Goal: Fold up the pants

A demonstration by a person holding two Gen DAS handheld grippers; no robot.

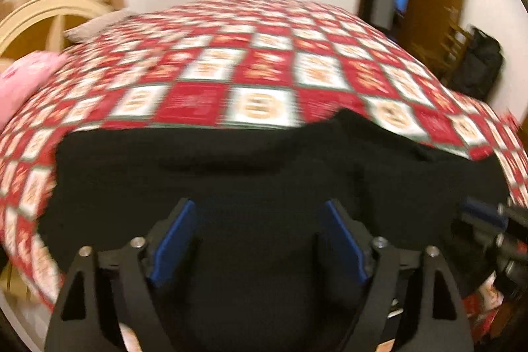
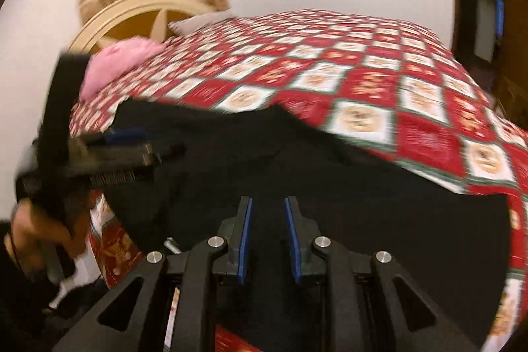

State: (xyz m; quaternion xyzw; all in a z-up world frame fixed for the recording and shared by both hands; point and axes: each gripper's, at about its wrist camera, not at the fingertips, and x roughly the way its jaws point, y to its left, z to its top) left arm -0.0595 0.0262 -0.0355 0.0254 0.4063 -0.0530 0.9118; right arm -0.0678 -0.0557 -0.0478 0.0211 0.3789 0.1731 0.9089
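Black fabric, the pants point(image 1: 250, 174), lies spread on the bed point(image 1: 257, 68) at its near edge, and some of it hangs over that edge. Its long axis runs along the near edge, from the left side of the bed to the right. I cannot tell which end is the waist, because the cloth is very dark and the pictures are blurred. The far border of the pants is not straight; a small peak rises toward the middle of the bed.

The bed carries a cover with red and white squares. The squares have small printed figures, but no writing can be read. A pink pillow point(image 2: 115, 65) lies at the far left corner, near the curved headboard point(image 2: 138, 18).

The left claw point(image 1: 260, 240) is wide open above the pants, with its blue pads point(image 1: 175, 240) far apart and nothing between them. The right claw point(image 2: 268, 236) is also open, but with a narrower gap, and it holds nothing; it stands over the near part of the pants. In the right wrist view the left claw point(image 2: 132, 141) shows from the side, over the left part of the pants.
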